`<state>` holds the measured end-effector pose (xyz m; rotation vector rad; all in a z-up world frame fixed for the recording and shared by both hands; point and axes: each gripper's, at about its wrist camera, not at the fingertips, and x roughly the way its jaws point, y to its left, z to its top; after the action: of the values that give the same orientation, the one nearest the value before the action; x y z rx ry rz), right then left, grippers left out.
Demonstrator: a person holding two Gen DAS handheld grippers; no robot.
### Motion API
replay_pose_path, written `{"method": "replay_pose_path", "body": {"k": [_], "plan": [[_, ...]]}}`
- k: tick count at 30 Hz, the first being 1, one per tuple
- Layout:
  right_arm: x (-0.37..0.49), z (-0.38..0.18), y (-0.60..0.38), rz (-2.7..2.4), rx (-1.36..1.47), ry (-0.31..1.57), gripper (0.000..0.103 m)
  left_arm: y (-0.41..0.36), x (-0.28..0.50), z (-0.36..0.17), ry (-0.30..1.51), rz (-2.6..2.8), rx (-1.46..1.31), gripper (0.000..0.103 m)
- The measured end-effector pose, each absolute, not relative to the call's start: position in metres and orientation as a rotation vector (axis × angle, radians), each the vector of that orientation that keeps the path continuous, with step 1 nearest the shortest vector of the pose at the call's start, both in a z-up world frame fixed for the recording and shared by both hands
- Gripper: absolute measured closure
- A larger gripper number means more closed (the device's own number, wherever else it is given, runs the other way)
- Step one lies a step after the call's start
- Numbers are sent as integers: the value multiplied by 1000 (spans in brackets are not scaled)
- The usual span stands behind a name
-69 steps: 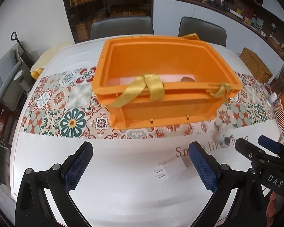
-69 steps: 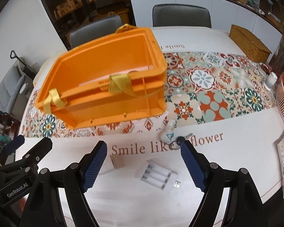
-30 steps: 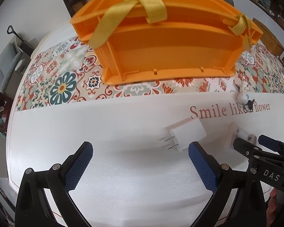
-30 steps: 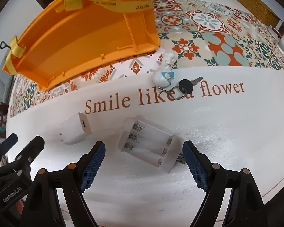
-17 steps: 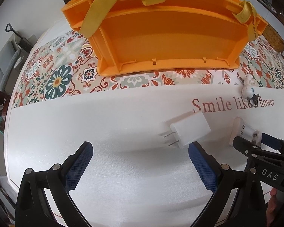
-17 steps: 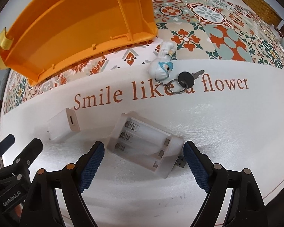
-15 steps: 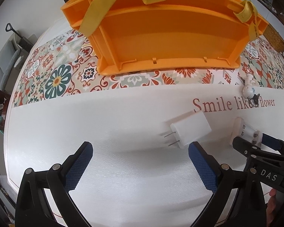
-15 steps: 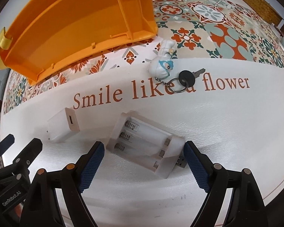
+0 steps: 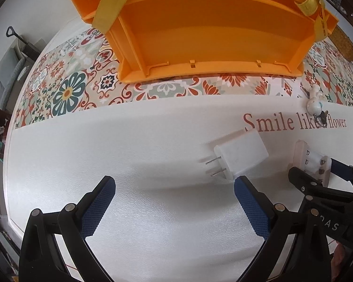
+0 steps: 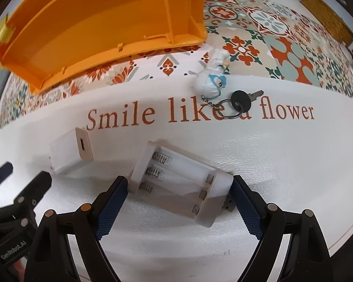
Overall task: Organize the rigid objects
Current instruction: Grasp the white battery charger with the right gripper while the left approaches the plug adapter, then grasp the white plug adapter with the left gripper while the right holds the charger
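Observation:
An orange crate [image 9: 209, 35] with yellow straps stands at the far side of the table; it also shows in the right wrist view [image 10: 101, 28]. A white plug adapter [image 9: 241, 157] lies just ahead of my open left gripper [image 9: 175, 205], near its right finger; it also shows in the right wrist view [image 10: 69, 151]. A white battery charger [image 10: 183, 185] lies between the fingertips of my open right gripper [image 10: 178, 203]. A key with a white figurine keychain [image 10: 220, 87] lies beyond it on the lettering.
The table has a white cloth with red lettering [image 10: 200, 115] and a patterned tile runner [image 9: 66, 91]. A wicker basket [image 10: 327, 21] sits at the far right. The right gripper shows at the right edge of the left wrist view [image 9: 322, 183].
Both grippers have dropped lower and moved forward over the table. The charger now lies between the right fingertips; the adapter is nearer the left gripper's right finger.

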<state>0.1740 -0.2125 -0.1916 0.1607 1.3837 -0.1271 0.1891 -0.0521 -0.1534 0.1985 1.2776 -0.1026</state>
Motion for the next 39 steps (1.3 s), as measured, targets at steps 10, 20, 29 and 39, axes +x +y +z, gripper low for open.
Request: {"method": "replay_pose_path", "body": {"k": [10,20,29,39], "plan": [[171,-191,-212,-105,165,1377,16,-56,187,-152,1269,-122,182,0],[161,-157,-242,-116,198,1325,16,-66,188,-148,1253,-203,97,0],[159,-145,-262,-134,219,1296,16,-84,195,-158,1266,-187,94,1],[162,-150,-273,-148,217,1293,16,-97,204,-168,1256,-178,94,10]]}}
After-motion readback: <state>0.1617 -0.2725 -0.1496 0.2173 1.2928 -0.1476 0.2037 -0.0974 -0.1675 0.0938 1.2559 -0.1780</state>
